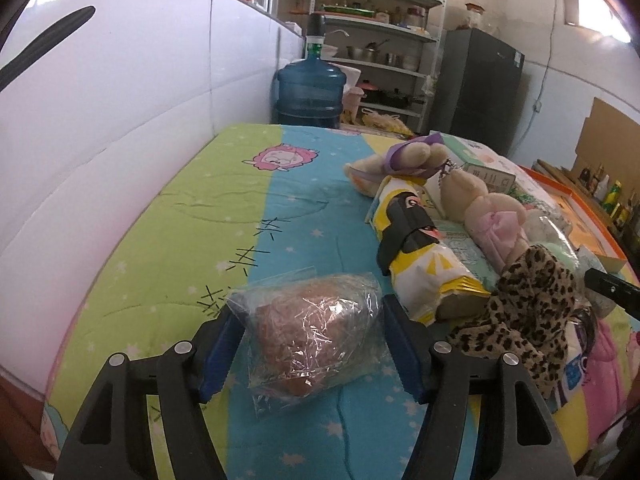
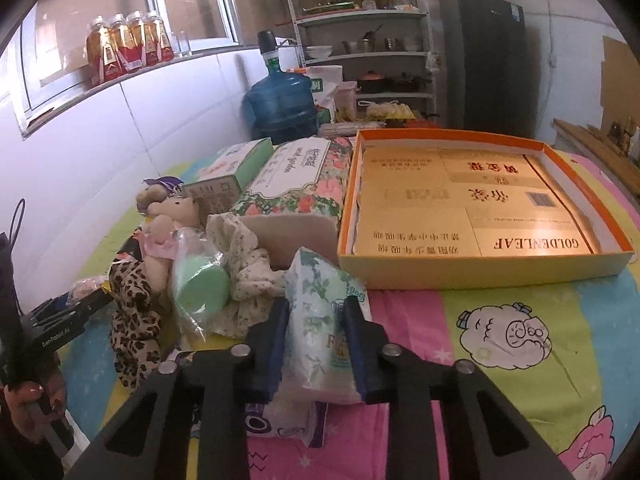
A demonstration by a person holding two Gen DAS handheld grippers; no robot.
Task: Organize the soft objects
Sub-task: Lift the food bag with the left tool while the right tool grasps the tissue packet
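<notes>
Crinkled clear plastic wraps the pinkish soft bundle (image 1: 316,336) lying on the quilted bed (image 1: 180,216), between the spread, released fingers of the left gripper (image 1: 310,344); closing on it looks like that hand's next move. Beside the orange box (image 2: 476,268), the right gripper (image 2: 318,344) is clenched on a white tissue pack (image 2: 320,320) with a green leaf print, probably the step in hand: carrying it into the box, which calls for a lift over the near wall. Inside the box, "GOLDENLEAF" reads upside down with Chinese text; the other gripper's body says "GenRobot.AI".
</notes>
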